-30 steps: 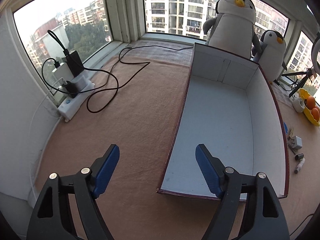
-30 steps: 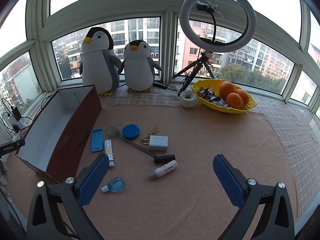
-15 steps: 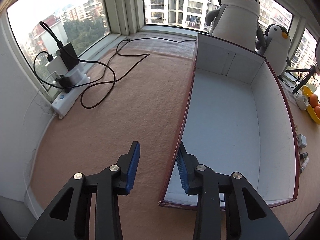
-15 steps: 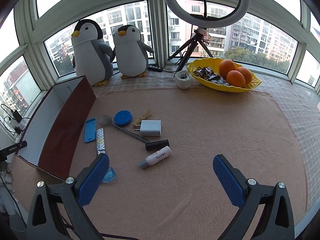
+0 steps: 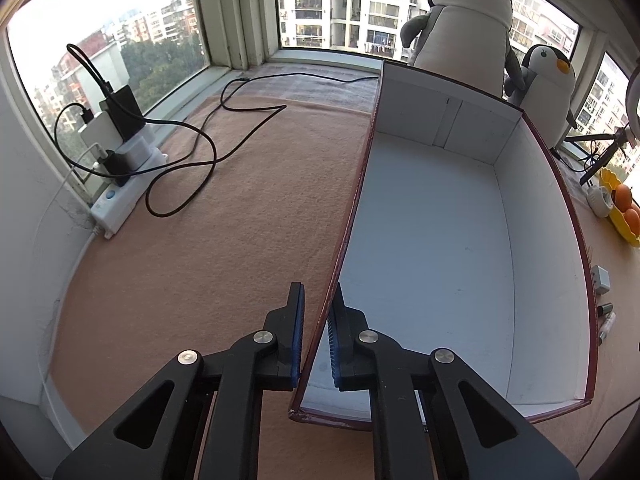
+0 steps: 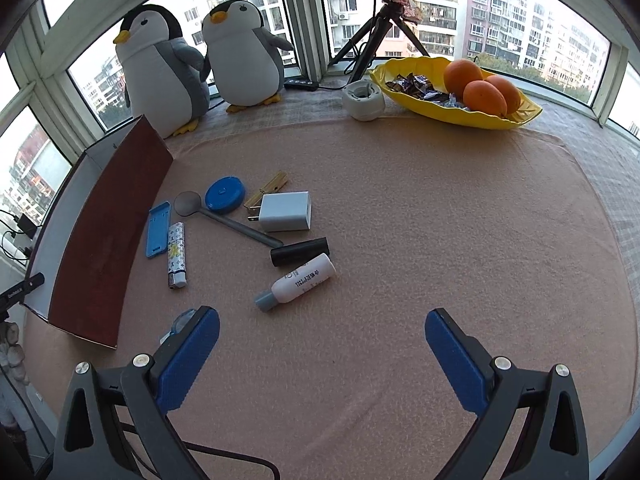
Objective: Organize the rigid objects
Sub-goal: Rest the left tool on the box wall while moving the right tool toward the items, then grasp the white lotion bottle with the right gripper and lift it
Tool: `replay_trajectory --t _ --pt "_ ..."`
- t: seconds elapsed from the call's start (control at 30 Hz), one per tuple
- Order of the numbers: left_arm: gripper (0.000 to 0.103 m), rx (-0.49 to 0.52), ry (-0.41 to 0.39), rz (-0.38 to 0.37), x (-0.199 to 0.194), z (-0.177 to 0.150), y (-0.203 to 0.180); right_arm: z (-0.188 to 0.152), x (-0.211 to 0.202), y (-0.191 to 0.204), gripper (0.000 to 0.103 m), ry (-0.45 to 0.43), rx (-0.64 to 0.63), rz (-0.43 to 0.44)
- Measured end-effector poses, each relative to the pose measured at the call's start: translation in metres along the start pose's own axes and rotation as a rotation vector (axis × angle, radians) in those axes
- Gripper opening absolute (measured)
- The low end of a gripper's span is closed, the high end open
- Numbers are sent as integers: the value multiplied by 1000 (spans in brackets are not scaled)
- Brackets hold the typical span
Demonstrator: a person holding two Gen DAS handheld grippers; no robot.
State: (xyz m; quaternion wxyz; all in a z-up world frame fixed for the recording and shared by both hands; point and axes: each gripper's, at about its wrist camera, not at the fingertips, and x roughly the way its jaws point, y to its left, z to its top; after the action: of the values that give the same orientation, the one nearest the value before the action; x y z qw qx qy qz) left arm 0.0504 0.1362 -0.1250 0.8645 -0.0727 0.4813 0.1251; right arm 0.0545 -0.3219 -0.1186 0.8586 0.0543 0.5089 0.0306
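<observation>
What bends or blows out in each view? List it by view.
Left wrist: fisheye bows the box walls, sky through the windows is blown out, dark vignette at the corners. Right wrist: window frames curve, bright backlight, soft shadows under the white bottle, all sharp.

Bright daylight through the windows (image 5: pixel 332 4), sky blown out near them. Soft, faint shadows. Sharp focus. Strong fisheye bending, dark vignette at corners.

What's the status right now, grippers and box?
Left gripper shut on box side wall. Right gripper open, over bare cloth. Box empty; small items beside it.
</observation>
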Motion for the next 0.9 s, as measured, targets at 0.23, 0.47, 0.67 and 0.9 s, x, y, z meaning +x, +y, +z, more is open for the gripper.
replay_trajectory --t 0.23,0.47,0.67,0.9 --pt "9 5 -2 -1 0 0 0 19 38 4 80 94 91 49" --pt "9 3 -2 -2 0 0 1 22 80 -10 52 239 240 95" --pt "9 5 -3 -1 0 0 0 25 88 -9 47 251 251 86" --pt "9 5 -4 0 0 0 0 32 97 -4 36 265 209 48"
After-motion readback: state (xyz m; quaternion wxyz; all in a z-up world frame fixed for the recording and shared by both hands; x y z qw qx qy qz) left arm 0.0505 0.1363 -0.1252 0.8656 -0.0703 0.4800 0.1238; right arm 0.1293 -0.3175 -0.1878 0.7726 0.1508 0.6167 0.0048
